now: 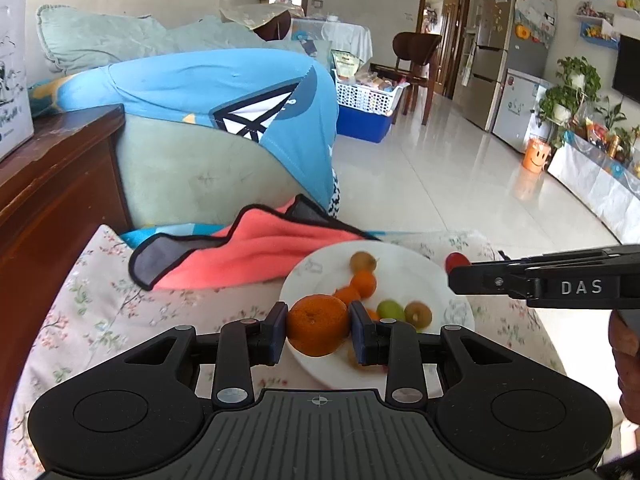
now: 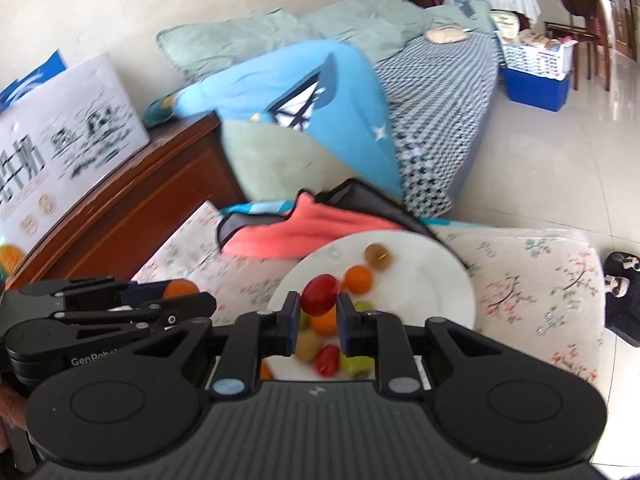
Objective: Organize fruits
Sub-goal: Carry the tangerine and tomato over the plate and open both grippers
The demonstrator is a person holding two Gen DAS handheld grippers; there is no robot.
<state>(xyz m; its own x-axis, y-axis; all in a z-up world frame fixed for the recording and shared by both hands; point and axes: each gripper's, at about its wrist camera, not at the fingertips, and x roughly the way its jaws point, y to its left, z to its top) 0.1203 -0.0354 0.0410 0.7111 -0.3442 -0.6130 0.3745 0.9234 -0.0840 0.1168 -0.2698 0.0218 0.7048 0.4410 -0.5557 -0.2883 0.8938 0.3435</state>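
A: What are the jaws gripping?

B: The left gripper [image 1: 319, 330] is pinching an orange [image 1: 318, 325] between its nearly closed jaws. The right gripper [image 2: 319, 317] is squeezing a small red fruit [image 2: 319, 294], its jaws drawn in tight. Both are hanging above the plate [image 2: 432, 280].

A: What is lying on the plate?

B: Blurred fruits, orange, green, brown and red. The plate is sitting on a floral cushion [image 2: 532, 280], touching a pink cloth [image 1: 248, 252].

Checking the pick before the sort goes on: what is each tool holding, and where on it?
Left tool: an orange, pinched at its two sides. Right tool: a small red fruit, pinched at its sides.
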